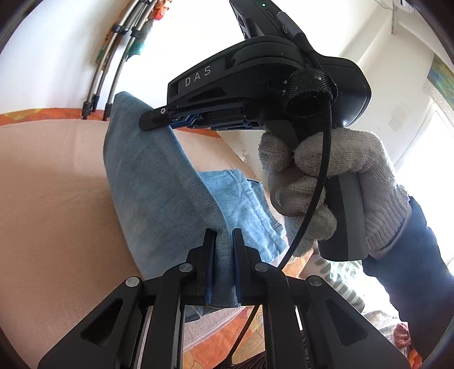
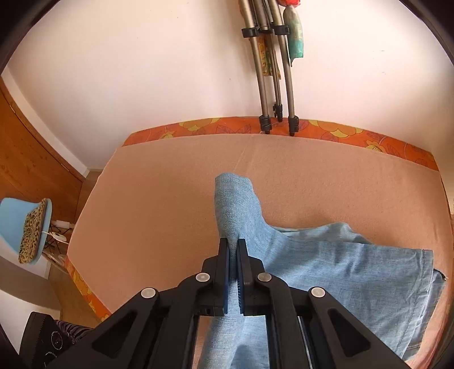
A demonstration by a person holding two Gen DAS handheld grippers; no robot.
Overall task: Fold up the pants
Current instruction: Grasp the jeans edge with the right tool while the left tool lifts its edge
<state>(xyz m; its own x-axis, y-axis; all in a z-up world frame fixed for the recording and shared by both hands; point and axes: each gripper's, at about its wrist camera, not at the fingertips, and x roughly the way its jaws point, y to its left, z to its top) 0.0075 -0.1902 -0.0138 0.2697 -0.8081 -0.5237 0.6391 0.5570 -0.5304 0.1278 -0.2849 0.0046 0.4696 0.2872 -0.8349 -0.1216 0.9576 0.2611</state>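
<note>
The only readable text is the pale capital lettering "DAS", printed on the black side housing of the right gripper (image 1: 159, 120) as the left wrist view shows it. A small round emblem sits on the dark device (image 1: 264, 17) mounted above that housing, too small to read. In the right wrist view no writing can be read.

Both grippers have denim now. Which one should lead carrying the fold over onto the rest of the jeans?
Right, probably. The right gripper is shut on a raised fold of the jeans, with the flat legs in full view beside it. The left gripper is also shut on denim, but its view is largely blocked by the gloved right hand.
</note>
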